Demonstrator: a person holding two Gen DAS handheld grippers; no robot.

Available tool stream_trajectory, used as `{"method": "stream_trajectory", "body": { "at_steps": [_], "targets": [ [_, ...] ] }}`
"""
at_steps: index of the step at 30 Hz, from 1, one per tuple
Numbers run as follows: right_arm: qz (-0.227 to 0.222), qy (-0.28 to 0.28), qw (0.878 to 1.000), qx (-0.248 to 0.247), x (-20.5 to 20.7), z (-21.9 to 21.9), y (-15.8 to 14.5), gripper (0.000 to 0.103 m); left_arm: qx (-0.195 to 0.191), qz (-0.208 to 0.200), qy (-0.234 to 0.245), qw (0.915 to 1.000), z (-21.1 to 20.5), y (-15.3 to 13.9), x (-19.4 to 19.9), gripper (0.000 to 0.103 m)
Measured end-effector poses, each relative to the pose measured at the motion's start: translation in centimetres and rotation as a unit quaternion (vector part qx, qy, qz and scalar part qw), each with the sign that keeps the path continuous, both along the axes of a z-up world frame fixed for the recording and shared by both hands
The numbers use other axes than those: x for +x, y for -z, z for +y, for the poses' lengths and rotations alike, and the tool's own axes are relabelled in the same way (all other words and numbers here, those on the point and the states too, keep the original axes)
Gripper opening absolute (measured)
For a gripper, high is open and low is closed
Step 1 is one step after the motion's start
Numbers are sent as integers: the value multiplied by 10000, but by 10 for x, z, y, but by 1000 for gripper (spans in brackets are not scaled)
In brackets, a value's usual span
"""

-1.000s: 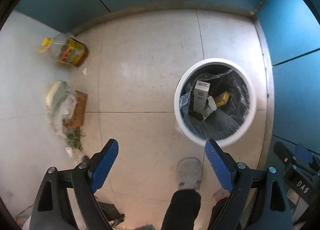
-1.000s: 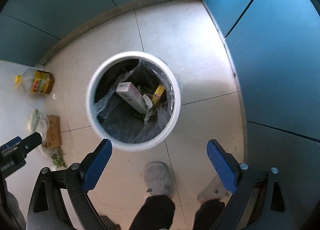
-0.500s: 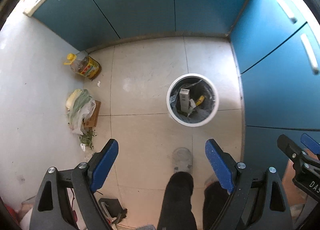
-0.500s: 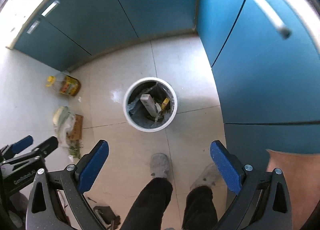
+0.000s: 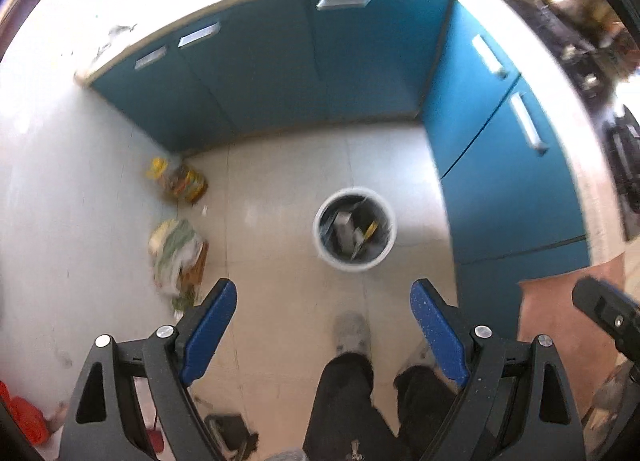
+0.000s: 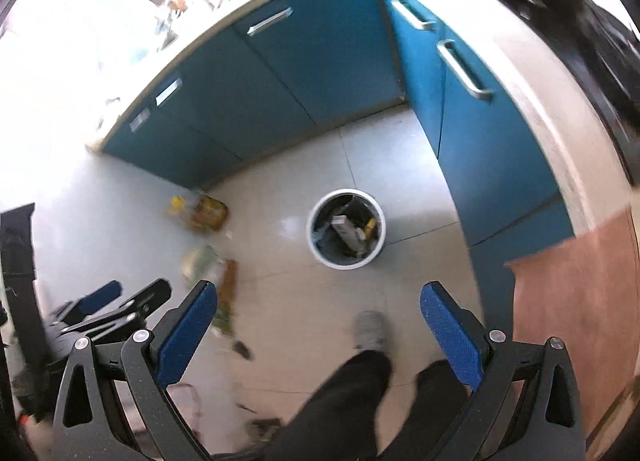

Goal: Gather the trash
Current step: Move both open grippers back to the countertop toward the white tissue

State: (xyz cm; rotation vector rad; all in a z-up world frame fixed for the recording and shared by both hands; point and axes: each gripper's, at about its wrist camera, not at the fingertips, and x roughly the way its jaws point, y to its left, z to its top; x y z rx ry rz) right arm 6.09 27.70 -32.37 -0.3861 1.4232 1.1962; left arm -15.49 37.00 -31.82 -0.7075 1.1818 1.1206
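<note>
Seen from high above a pale tiled kitchen floor [image 5: 288, 181], the left gripper [image 5: 320, 325] with its black frame and blue pads hangs with jaws spread wide and nothing between them, while the matching right gripper [image 6: 320, 321] is likewise fully parted and empty-handed. Well below both, a round white waste bin lined with a dark plastic bag [image 5: 355, 229] stands on the floor near the corner of the blue cabinet doors [image 5: 280, 73]; inside it lie a pale rectangular carton [image 6: 345, 229] and a small yellow item [image 6: 371, 225]. Well apart to the bin's left, against the pale wall, sit a clear plastic bottle with a yellow cap and yellow label [image 5: 178, 181] and, nearer the camera, a crumpled bag of green and white scraps resting on a flat brown cardboard piece [image 5: 178, 253]. The person's black trouser legs and a grey shoe [image 5: 352, 331] stand between the grippers and the bin; both views are motion-blurred
</note>
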Motion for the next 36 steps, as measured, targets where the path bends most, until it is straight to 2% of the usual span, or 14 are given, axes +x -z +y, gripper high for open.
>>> {"method": "stream_trajectory", "body": {
  "at_steps": [5, 8, 10, 13, 15, 17, 20, 24, 27, 28, 30, 32, 34, 36],
  "targets": [
    [188, 1060, 9939, 240, 80, -61, -18, 103, 475, -162, 632, 9967, -11, -31, 78, 103],
    [104, 2028, 9789, 245, 149, -122, -23, 103, 609, -135, 1101, 9920, -29, -40, 141, 103],
    [-9, 2758, 9611, 125, 196, -169, -21, 103, 672, -16, 1470, 9868, -50, -39, 193, 103],
    [-253, 3909, 9198, -245, 263, -254, -9, 103, 661, 43, 2085, 9758, -92, -36, 266, 103],
    [-488, 4636, 8826, -615, 305, -316, 4, 103, 632, 87, 2517, 9657, -123, -30, 313, 103],
    [-718, 4998, 8578, -959, 337, -361, 22, 103, 505, 145, 2934, 9546, -152, -19, 359, 103],
    [-923, 4943, 8522, -1443, 375, -397, 51, 103, 286, 176, 3487, 9366, -192, -1, 422, 103],
    [-700, 4667, 8665, -1629, 404, -411, 90, 103, 73, 346, 4112, 9109, -238, 23, 492, 103],
    [-937, 4559, 8688, -1689, 406, -409, 94, 102, -188, 417, 4469, 8934, -260, 41, 533, 103],
    [-1024, 4541, 8688, -1686, 404, -408, 93, 97, -387, 387, 4576, 8875, -264, 48, 546, 103],
    [-1382, 4530, 8637, -1725, 399, -407, 89, 79, -660, 334, 4589, 8854, -265, 58, 563, 103],
    [-1539, 4581, 8606, -1606, 392, -411, 85, 39, -1077, 142, 4427, 8901, -260, 67, 576, 103],
    [-1534, 4645, 8585, -1539, 391, -417, 81, 14, -1523, -85, 4153, 8968, -253, 76, 588, 98],
    [-1397, 4731, 8578, -1442, 392, -422, 81, 11, -1793, -232, 3965, 9000, -250, 81, 594, 66]
  ]
}}
